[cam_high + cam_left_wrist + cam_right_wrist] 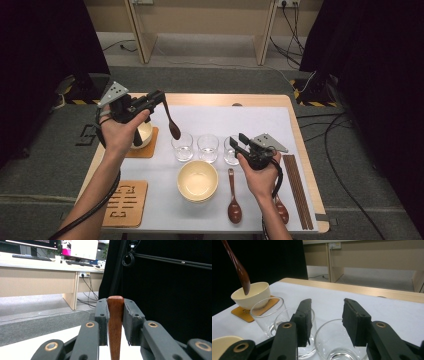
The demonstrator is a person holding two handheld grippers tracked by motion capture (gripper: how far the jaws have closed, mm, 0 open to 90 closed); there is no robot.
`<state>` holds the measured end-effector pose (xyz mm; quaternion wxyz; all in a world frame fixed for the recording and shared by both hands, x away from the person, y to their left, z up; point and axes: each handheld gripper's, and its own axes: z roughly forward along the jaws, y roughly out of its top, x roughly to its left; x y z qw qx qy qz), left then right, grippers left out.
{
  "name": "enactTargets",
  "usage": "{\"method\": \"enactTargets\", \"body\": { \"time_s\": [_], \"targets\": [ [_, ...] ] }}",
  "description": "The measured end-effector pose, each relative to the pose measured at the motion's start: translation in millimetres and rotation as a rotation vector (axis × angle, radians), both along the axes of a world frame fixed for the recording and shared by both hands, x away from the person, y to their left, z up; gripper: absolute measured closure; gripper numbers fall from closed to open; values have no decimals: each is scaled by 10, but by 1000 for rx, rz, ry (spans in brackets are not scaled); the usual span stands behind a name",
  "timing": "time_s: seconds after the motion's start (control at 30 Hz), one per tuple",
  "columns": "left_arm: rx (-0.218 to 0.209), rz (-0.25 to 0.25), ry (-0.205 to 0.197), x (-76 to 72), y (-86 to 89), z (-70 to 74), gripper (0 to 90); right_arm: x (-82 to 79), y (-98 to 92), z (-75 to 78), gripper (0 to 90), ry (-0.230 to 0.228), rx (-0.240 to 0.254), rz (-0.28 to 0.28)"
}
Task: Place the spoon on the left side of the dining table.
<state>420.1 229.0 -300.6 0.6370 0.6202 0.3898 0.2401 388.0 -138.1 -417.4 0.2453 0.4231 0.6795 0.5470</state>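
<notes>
Overhead, the left gripper near the table's far left corner holds a wooden spoon by its handle, bowl hanging over the leftmost glass, beside the cream bowl on its coaster. The right gripper hovers at the rightmost glass.

Along the left gripper's jaws, they are clamped tight on the spoon's handle.

Along the right gripper's jaws, they stand wide apart, empty, above that glass. It looks like spooning from bowl to glass; next, probably tipping the spoon squarely over the rim.
</notes>
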Motion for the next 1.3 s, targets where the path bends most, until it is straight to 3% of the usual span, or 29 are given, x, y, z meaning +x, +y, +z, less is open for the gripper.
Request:
{"method": "enactTargets", "body": {
  "time_s": [1.3],
  "targets": [
    [29, 89, -17, -16, 367, -53, 747, -53, -22, -61, 589, -9, -8, -12]
  ]
}}
